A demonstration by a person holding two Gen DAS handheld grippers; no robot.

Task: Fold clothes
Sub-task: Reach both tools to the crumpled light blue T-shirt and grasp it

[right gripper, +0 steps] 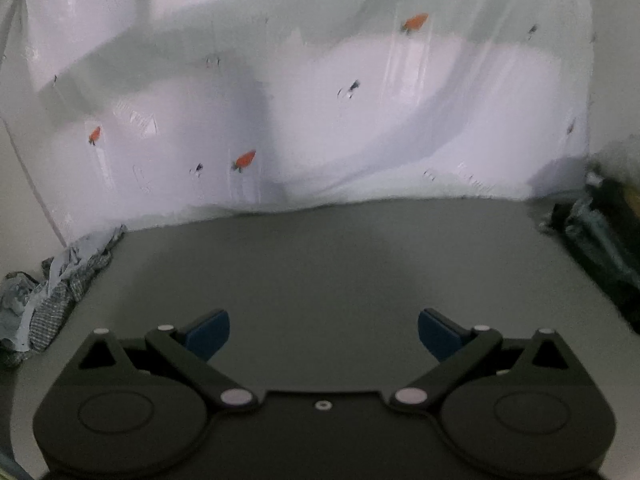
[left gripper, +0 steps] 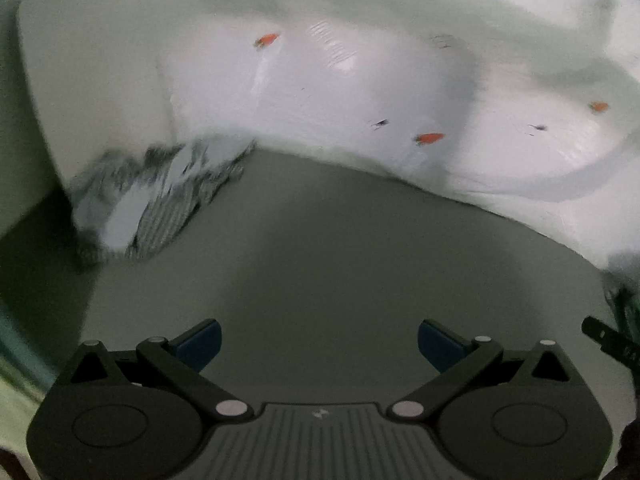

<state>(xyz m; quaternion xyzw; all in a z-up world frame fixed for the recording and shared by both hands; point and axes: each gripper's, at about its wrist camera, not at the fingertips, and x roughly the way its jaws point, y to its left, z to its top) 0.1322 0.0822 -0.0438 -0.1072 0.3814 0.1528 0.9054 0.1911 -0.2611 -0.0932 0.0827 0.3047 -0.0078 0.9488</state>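
Note:
A white garment point(left gripper: 360, 80) with small orange carrot prints lies spread and rumpled across the far side of a grey-green table point(left gripper: 340, 260). The right wrist view shows the same white garment point(right gripper: 340, 120), its near hem running along the table point(right gripper: 340, 272). My left gripper point(left gripper: 319, 346) is open over bare tabletop, well short of the hem, nothing between its blue pads point(left gripper: 200, 344). My right gripper point(right gripper: 323, 336) is likewise open and empty, a short way from the hem.
A crumpled grey-and-pale-blue striped cloth point(left gripper: 160, 200) lies at the left end of the white garment, also in the right wrist view as the striped cloth point(right gripper: 52, 288). A dark pile of clothes point(right gripper: 600, 240) sits at the right table edge. Part of another black tool point(left gripper: 608, 336) shows at far right.

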